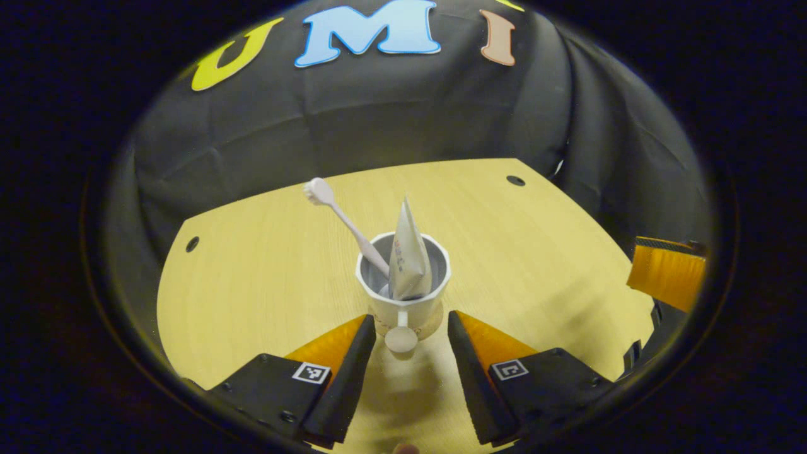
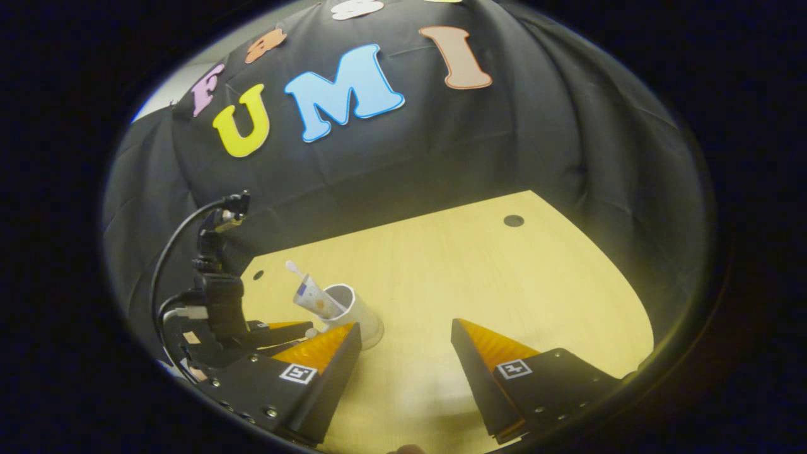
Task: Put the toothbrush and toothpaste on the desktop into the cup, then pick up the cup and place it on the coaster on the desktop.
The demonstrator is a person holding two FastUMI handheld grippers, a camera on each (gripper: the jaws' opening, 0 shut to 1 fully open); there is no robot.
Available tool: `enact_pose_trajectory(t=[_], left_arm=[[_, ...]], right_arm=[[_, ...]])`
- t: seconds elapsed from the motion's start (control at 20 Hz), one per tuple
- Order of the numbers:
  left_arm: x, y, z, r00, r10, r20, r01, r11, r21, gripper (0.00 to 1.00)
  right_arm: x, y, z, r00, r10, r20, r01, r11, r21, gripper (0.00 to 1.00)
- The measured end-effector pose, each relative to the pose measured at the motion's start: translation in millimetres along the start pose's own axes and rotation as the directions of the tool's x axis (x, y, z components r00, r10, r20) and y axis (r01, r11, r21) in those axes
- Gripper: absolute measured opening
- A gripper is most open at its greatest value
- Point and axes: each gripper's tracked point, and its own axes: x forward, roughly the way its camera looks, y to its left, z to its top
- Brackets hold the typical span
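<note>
Jaws of the left gripper stand released, flanking the cup's knob handle at 12 o'clock without touching. Toothbrush and toothpaste stand inside it on the table. The right gripper is released, the cup at 10 o'clock.

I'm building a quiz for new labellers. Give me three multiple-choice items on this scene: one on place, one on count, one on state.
1. Where is the white toothbrush?
A. flat on the desktop
B. in the white handled cup
C. between the right gripper's fingers

2. How many items stand in the cup?
A. one
B. two
C. three

3. The left gripper is
A. open, either side of the cup's handle
B. shut on the cup
C. shut on nothing

Answers: 1 B, its handle leans out of the cup. 2 B, toothbrush and white toothpaste tube. 3 A, gaps show beside both fingers.
</note>
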Motion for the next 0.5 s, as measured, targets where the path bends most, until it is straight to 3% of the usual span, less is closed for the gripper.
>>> enact_pose_trajectory(t=[0.05, 0.25, 0.3, 0.35, 0.5], left_arm=[[-8.6, 0.2, 4.8, 1.000, 0.007, 0.029, -0.006, 1.000, -0.012, 0.79], [-51.7, 9.4, 23.2, 0.984, 0.066, 0.166, -0.057, 0.996, -0.062, 0.82], [-65.0, 11.0, 28.6, 0.976, 0.080, 0.201, -0.067, 0.995, -0.070, 0.75], [-80.3, 12.9, 35.0, 0.967, 0.092, 0.238, -0.075, 0.994, -0.079, 0.82], [-119.0, 23.0, 52.6, 0.929, 0.132, 0.346, -0.104, 0.990, -0.097, 0.82]], right_arm=[[-3.6, 2.6, 1.7, 1.000, 0.011, 0.006, -0.011, 1.000, -0.017, 0.88], [-19.0, 12.8, 6.9, 0.998, 0.044, 0.047, -0.040, 0.995, -0.097, 0.88], [-20.7, 16.3, 8.8, 0.997, 0.049, 0.058, -0.042, 0.993, -0.113, 0.88], [-23.1, 19.1, 11.8, 0.996, 0.051, 0.071, -0.041, 0.991, -0.129, 0.88], [-37.2, 28.3, 21.9, 0.990, 0.047, 0.131, -0.024, 0.985, -0.171, 0.88]])
